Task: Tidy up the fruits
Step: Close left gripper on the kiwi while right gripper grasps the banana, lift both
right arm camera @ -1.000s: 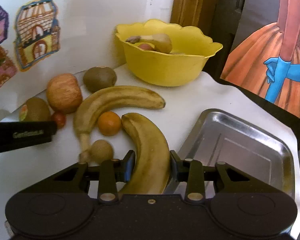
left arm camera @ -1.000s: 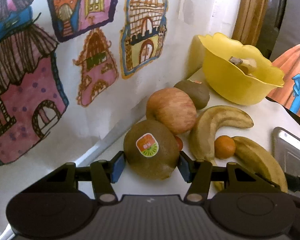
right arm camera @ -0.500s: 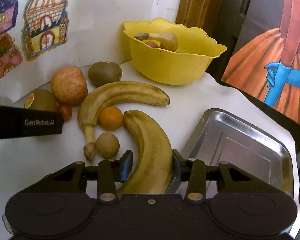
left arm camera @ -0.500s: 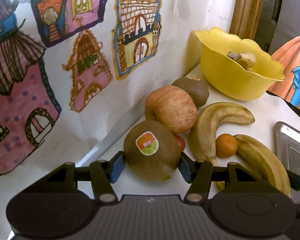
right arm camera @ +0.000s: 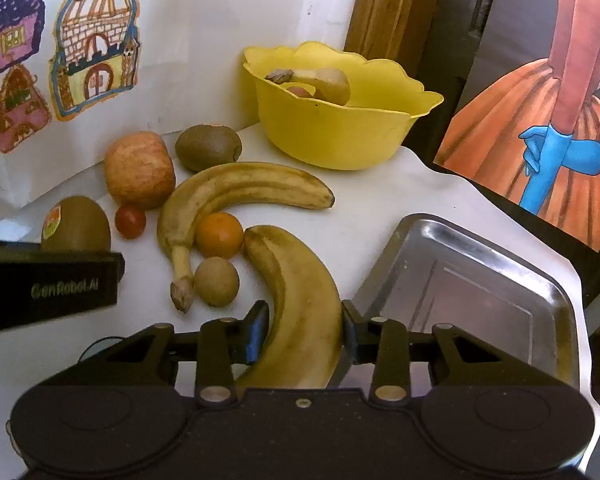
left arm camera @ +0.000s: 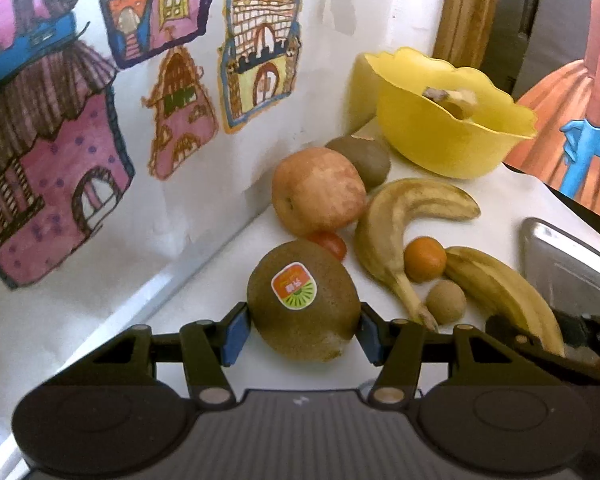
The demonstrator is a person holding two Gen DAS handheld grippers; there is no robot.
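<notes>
My left gripper [left arm camera: 300, 330] is shut on a brown kiwi with a sticker [left arm camera: 302, 310], low over the white table. My right gripper [right arm camera: 302, 332] is shut on a spotted banana [right arm camera: 300, 300] beside the steel tray [right arm camera: 480, 280]. On the table lie an apple [right arm camera: 140, 170], a second kiwi [right arm camera: 208, 148], another banana [right arm camera: 236, 192], an orange [right arm camera: 219, 234], a cherry tomato [right arm camera: 130, 222] and a small brown fruit [right arm camera: 216, 280]. The yellow bowl [right arm camera: 332, 132] at the back holds some fruit.
A white wall with house drawings [left arm camera: 140, 120] runs along the left. A painting of an orange dress [right arm camera: 540, 140] stands at the right behind the tray. The table's edge curves close past the tray.
Both grippers pulled back and up a little with their fruit; more of the table and the small brown fruit now shows.
</notes>
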